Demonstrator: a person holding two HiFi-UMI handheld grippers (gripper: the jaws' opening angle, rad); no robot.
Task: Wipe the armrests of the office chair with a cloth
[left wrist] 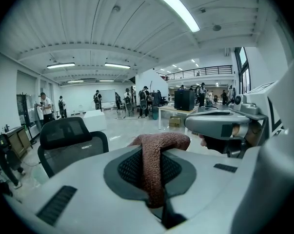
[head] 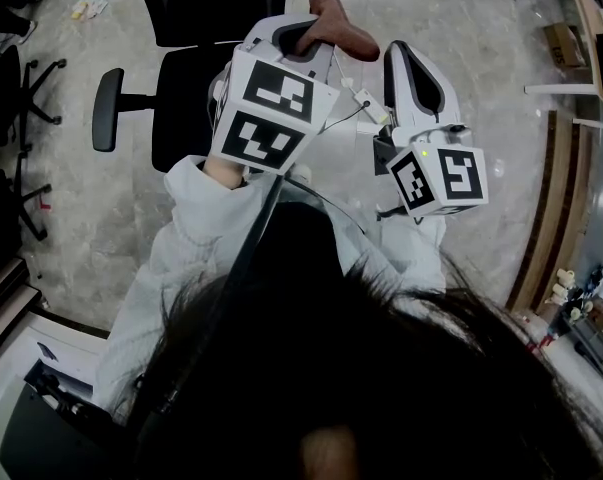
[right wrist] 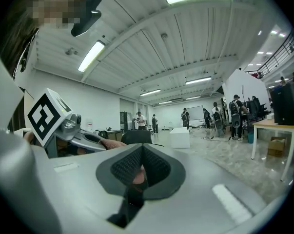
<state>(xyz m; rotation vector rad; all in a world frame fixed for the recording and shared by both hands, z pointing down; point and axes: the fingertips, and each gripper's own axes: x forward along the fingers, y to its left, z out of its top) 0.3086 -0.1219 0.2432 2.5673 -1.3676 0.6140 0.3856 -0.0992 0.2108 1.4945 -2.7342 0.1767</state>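
- Pale marbled floor (head: 101, 218) lay under a black mesh office chair (head: 191, 78), armrest (head: 106, 110) at ten o'clock.
- Left gripper (head: 309, 26) was clamped on a brown terry cloth (head: 346, 33) at twelve o'clock.
- Right gripper (head: 402, 54) had its jaws together.

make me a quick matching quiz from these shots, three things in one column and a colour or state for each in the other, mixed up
Things:
1. cloth
2. office chair
3. marker cube on the left gripper

Colours or states:
a. black, standing on the floor ahead
b. black and white squares
c. brown, pinched in the left gripper's tongs

Pairs: 1-c, 2-a, 3-b
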